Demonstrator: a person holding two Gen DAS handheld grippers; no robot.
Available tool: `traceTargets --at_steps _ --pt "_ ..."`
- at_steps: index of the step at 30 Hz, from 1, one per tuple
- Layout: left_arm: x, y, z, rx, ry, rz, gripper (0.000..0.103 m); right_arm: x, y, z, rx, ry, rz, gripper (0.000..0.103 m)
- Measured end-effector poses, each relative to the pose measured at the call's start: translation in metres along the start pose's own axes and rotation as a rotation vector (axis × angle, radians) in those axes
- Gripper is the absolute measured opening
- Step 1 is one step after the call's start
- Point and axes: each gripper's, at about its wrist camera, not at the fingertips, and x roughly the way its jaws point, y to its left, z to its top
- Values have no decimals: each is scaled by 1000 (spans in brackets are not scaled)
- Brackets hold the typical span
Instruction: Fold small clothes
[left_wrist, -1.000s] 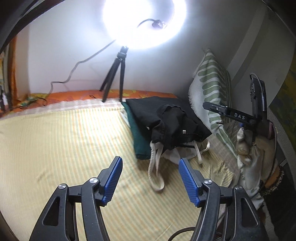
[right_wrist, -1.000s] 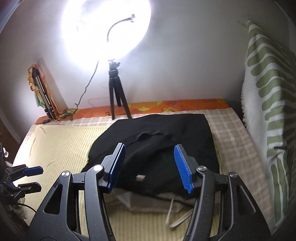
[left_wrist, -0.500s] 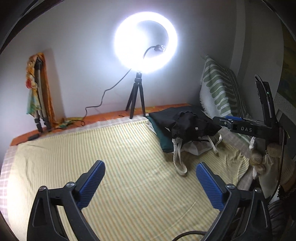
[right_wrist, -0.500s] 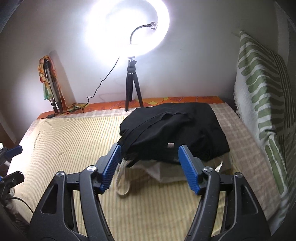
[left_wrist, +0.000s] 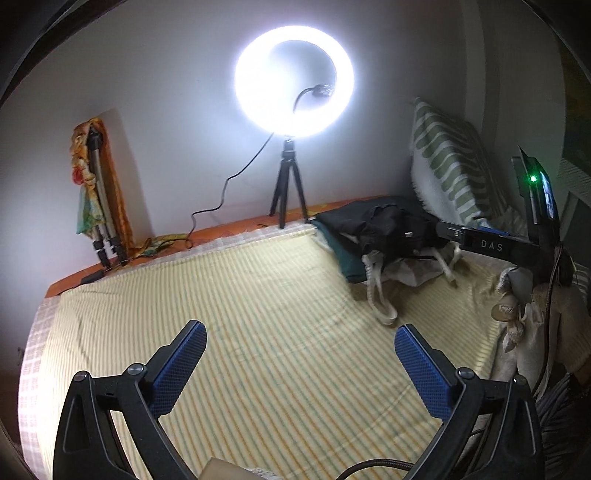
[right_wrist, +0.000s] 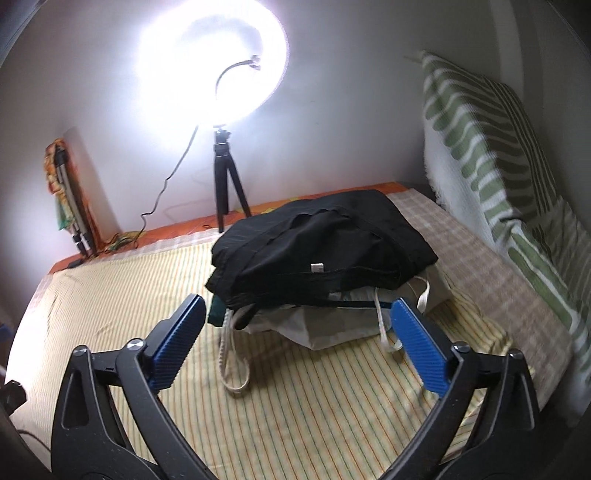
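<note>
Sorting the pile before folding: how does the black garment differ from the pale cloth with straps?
The black garment lies on top, the pale cloth underneath. The black garment looks broad and roughly folded; the pale cloth is crumpled, its straps trailing onto the striped sheet. Both share one pile.

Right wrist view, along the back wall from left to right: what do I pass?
Folded tripod draped in patterned cloth → cable → ring light on its tripod → black clothes pile → green striped cushion.
</note>
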Motion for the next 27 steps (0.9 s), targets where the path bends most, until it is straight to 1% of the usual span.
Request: traceTargets --at_steps 2,4,8,11,17,27 --pt "2 2 -2 2 17 27 103 7 0 -1 20 22 8 103" --pt "3 4 -4 1 19 46 103 8 2 -2 22 22 9 103" --pt "4 6 -6 -1 30 67 103 7 9 -4 -35 -4 -15 103" --pt "6 4 -7 10 35 77 103 7 11 -4 -55 -9 -17 103" --pt "6 0 -8 14 44 64 103 10 9 -7 -46 9 -15 103" --pt "5 0 -6 12 45 62 103 10 9 -10 -53 13 -23 103"
